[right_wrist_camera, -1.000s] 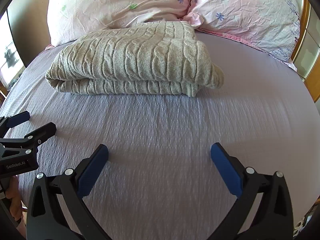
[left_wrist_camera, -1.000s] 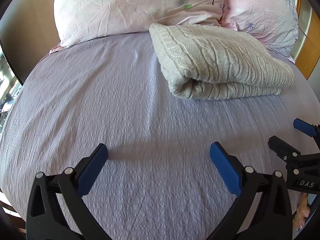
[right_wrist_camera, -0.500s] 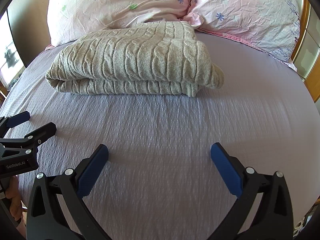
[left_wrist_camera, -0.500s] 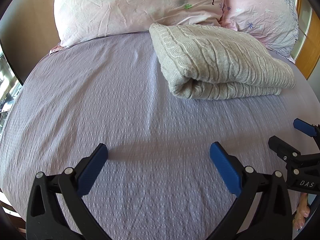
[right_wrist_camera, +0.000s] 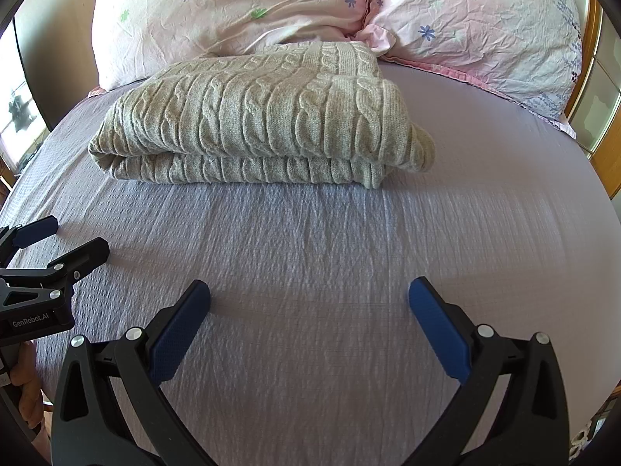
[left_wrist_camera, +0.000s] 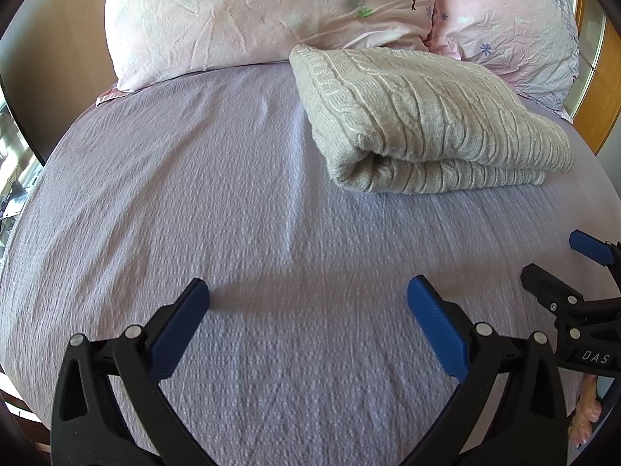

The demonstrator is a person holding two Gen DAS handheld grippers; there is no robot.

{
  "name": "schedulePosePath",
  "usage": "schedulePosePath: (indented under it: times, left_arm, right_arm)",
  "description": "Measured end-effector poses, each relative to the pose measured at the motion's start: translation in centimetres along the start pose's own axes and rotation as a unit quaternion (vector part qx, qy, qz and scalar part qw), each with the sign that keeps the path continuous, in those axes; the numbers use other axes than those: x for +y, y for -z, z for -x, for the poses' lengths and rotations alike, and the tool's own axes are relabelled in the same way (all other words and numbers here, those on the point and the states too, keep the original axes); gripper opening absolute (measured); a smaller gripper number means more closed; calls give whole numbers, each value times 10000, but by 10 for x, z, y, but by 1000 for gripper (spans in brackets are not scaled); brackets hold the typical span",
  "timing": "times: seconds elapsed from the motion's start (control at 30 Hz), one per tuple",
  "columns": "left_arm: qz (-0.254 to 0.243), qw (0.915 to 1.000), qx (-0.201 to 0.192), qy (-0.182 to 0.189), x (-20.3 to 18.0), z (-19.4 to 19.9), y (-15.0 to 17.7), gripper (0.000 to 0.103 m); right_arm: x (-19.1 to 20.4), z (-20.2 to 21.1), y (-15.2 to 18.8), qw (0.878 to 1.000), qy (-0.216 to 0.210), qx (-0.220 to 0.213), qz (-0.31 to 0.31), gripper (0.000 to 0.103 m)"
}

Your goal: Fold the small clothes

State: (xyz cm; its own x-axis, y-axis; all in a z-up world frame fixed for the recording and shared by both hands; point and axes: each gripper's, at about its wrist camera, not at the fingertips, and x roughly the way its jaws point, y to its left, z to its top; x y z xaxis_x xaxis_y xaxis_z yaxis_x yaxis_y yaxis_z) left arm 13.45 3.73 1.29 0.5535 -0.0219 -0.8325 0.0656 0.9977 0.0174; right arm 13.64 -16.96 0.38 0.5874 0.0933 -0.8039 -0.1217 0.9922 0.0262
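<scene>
- The folded sweater point(right_wrist_camera: 260, 116) lies on the bed point(right_wrist_camera: 310, 252) up by the two pink pillows point(right_wrist_camera: 233, 11), its far edge touching them.
- In the right wrist view its long axis runs left to right across the view, folded layers facing the camera; this is the relation any coming move turns on, since a claw would meet a long side, not an end.
- The right claw point(right_wrist_camera: 309, 314) is released, its blue pads wide apart and empty, hovering over bare sheet. The sweater sits straight ahead of it, a little to the left, well apart from the pads.
- The left claw point(left_wrist_camera: 308, 312) is likewise released and holds nothing. From its view the sweater point(left_wrist_camera: 419, 116) lies ahead and off to the right, its rolled end turned toward the camera.
- The right hand therefore looks the better lined up with the garment's middle; the left faces mostly bare sheet and would need to swing rightward to reach the near end.
- Each claw shows at the edge of the other's view, so the two hang side by side near the foot-side of the bed, neither touching the knit.
- Judging from the tidy stacked layers, this piece appears already folded; no other garment is visible on the bed.
</scene>
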Motion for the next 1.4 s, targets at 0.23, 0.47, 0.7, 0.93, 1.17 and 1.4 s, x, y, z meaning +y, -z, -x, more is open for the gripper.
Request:
schedulePosePath:
  times: [0.23, 0.47, 0.7, 0.93, 1.17, 1.4]
  left_arm:
    - [1, 10000, 0, 0, 0, 0, 0, 101]
    - [1, 10000, -1, -1, 0, 0, 0, 101]
    - [3, 10000, -2, -2, 0, 0, 0, 101]
    - [9, 10000, 21, 2, 0, 0, 0, 101]
    - [25, 10000, 83, 4, 0, 0, -2, 101]
    - [37, 10000, 90, 0, -1, -1, -2, 101]
  right_arm:
    - [0, 0, 0, 10000, 0, 0, 0, 102]
    - [0, 0, 0, 10000, 1, -1, -3, 102]
    - [0, 0, 0, 10000, 3, -2, -5, 102]
    - [0, 0, 0, 10000, 4, -2, -6, 102]
    - [0, 0, 0, 10000, 6, -4, -10, 102]
    - [0, 0, 0, 10000, 6, -4, -11, 102]
